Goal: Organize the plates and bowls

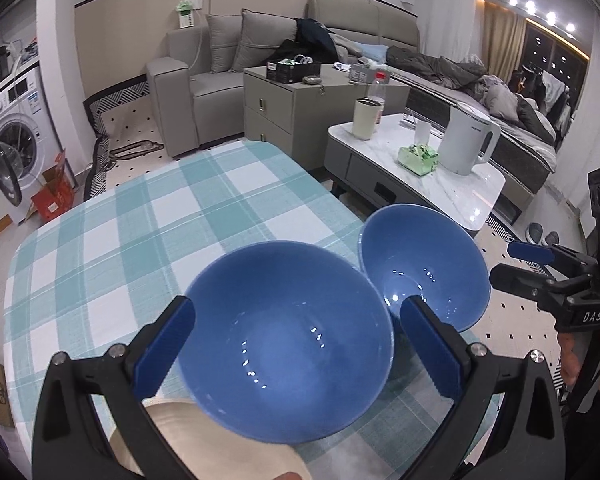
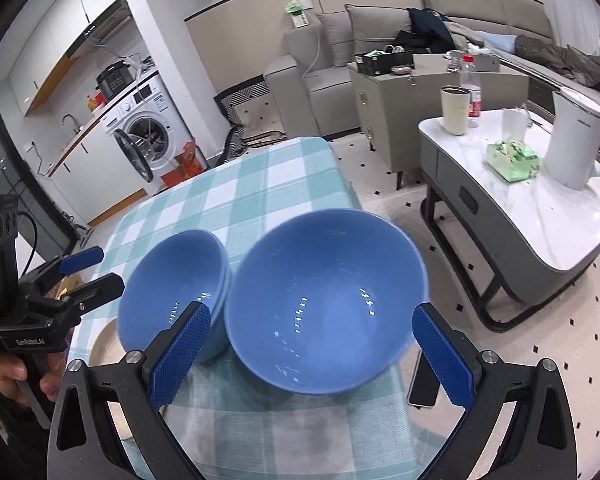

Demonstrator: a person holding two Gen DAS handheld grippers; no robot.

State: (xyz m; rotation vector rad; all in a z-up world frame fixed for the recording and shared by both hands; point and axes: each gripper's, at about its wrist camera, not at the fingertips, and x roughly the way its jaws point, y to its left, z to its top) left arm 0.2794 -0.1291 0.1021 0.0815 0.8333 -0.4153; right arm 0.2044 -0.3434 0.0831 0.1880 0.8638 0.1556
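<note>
Two blue bowls stand side by side on the checked tablecloth (image 1: 140, 216). The left bowl (image 1: 288, 336) sits between my left gripper's (image 1: 300, 344) open fingers, over a beige plate (image 1: 204, 436). The right bowl (image 2: 324, 300) sits between my right gripper's (image 2: 312, 352) open fingers, near the table's right edge. The left bowl also shows in the right wrist view (image 2: 176, 288), and the right bowl in the left wrist view (image 1: 424, 268). Each gripper shows in the other's view, the right one (image 1: 512, 264) and the left one (image 2: 92, 268), both open.
A phone (image 2: 424, 384) lies at the table's right edge. A marble coffee table (image 2: 540, 216) with a white kettle (image 2: 576, 140), a cup and a green packet stands to the right. A sofa, a cabinet and a washing machine stand behind.
</note>
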